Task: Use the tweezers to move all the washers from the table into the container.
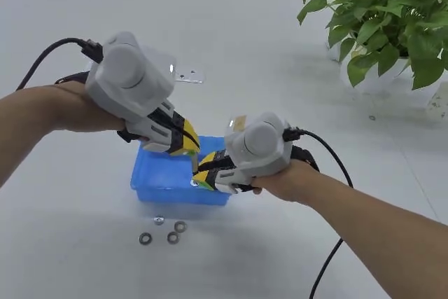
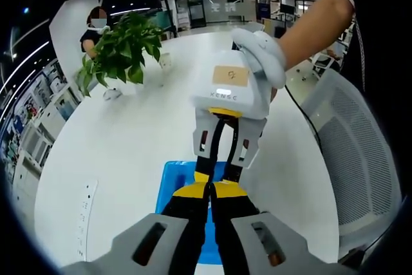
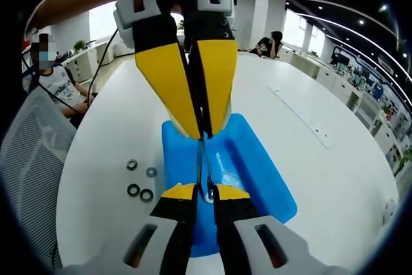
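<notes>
Jaws on left gripper [image 3: 203, 130] and right gripper [image 3: 205, 192] both clamped on thin metal tweezers [image 3: 204, 162]; those tiny steel washers [image 3: 133, 189] look light, slippery, so grab a rim.

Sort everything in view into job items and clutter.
Job in hand:
tweezers
four washers on the table
blue container
left claw
right claw

Lying about:
potted plant

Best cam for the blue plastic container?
Right gripper view: the blue plastic container lies nearly whole, its inside open to the camera. Head view shows its front wall, the left gripper and right gripper covering the rest. Left gripper view shows a strip beside the jaws.
</notes>
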### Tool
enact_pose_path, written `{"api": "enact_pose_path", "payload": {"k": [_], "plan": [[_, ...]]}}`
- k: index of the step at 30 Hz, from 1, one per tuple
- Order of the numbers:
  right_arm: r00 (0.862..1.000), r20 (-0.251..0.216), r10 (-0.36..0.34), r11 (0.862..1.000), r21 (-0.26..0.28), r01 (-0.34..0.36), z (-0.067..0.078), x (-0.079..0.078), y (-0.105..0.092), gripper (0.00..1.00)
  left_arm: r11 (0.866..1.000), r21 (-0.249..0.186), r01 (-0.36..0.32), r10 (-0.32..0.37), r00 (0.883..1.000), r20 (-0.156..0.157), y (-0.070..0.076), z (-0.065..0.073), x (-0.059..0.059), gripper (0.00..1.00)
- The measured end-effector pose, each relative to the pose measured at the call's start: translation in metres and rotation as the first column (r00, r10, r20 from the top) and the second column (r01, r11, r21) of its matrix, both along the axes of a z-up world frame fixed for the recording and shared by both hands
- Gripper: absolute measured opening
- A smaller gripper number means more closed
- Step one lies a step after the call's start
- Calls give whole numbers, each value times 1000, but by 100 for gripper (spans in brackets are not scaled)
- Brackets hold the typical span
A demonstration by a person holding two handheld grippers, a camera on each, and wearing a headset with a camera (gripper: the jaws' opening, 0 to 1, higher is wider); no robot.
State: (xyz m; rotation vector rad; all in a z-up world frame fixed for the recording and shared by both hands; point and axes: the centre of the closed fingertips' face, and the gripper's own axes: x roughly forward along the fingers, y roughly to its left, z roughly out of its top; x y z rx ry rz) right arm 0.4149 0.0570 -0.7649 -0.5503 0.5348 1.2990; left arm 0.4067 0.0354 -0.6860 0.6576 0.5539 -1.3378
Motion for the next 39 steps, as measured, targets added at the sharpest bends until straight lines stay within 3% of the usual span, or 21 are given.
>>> {"api": "enact_pose_path", "payload": {"k": [7, 21, 39], "plan": [[1000, 15, -2, 1000, 14, 2, 8, -4, 0, 11, 1000, -4, -5, 5, 1000, -3, 1, 8, -5, 5], [998, 70, 5, 999, 39, -8, 31, -16, 0, 11, 1000, 5, 10, -10, 1000, 22, 0, 29, -18, 5], [996, 88, 8, 998, 59, -13, 38, -44, 3, 11, 1000, 8, 17, -18, 1000, 15, 2, 37, -44, 5]]}}
